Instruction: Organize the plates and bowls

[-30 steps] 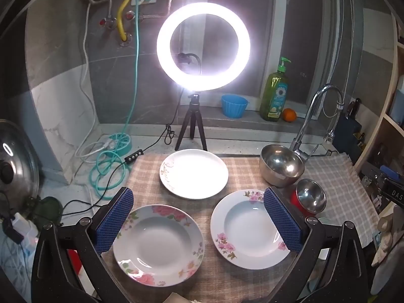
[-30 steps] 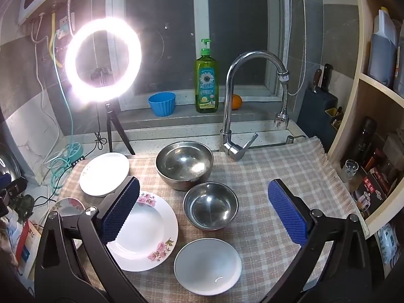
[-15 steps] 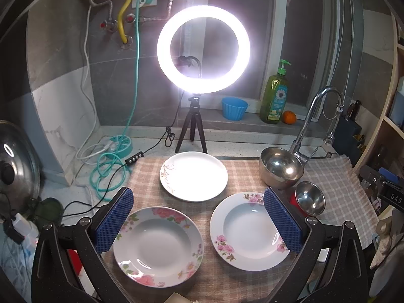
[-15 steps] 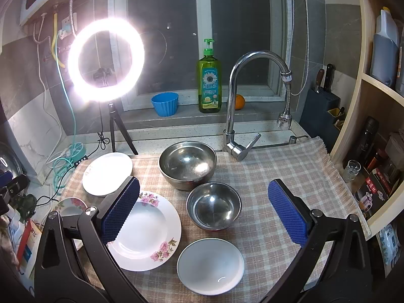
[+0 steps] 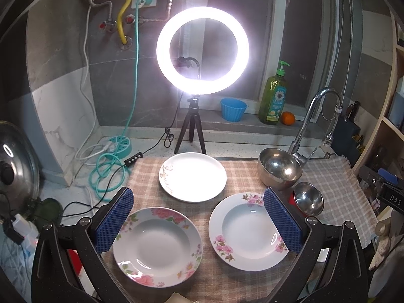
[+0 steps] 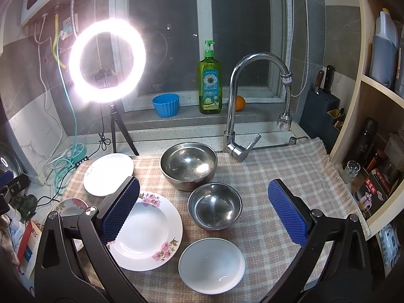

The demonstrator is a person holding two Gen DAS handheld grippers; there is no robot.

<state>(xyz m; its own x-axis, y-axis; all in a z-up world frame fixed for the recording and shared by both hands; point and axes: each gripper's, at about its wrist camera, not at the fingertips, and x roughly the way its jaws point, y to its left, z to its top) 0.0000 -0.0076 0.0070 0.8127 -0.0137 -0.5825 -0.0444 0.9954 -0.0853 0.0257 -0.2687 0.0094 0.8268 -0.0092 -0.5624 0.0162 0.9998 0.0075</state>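
Two floral deep plates lie on the checked cloth, one at the left (image 5: 156, 247) and one at the right (image 5: 248, 231) (image 6: 146, 232). A plain white plate (image 5: 193, 175) (image 6: 108, 173) sits behind them. A large steel bowl (image 6: 188, 165) (image 5: 279, 169), a small steel bowl (image 6: 214, 205) (image 5: 308, 198) and a white bowl (image 6: 212, 265) stand further right. My left gripper (image 5: 198, 223) hovers open above the two floral plates. My right gripper (image 6: 203, 214) hangs open over the small steel bowl. Neither holds anything.
A lit ring light on a tripod (image 5: 202, 50) stands behind the plates, with cables (image 5: 106, 166) at the left. The faucet (image 6: 252, 96) rises behind the bowls. A soap bottle (image 6: 209, 83), a blue cup (image 6: 166, 104) and an orange (image 6: 240, 103) line the sill. Shelves (image 6: 373, 126) close off the right.
Both views have drifted a little, so the dishes sit slightly lower and to the right in frame. Both grippers stay open and no dish has moved.
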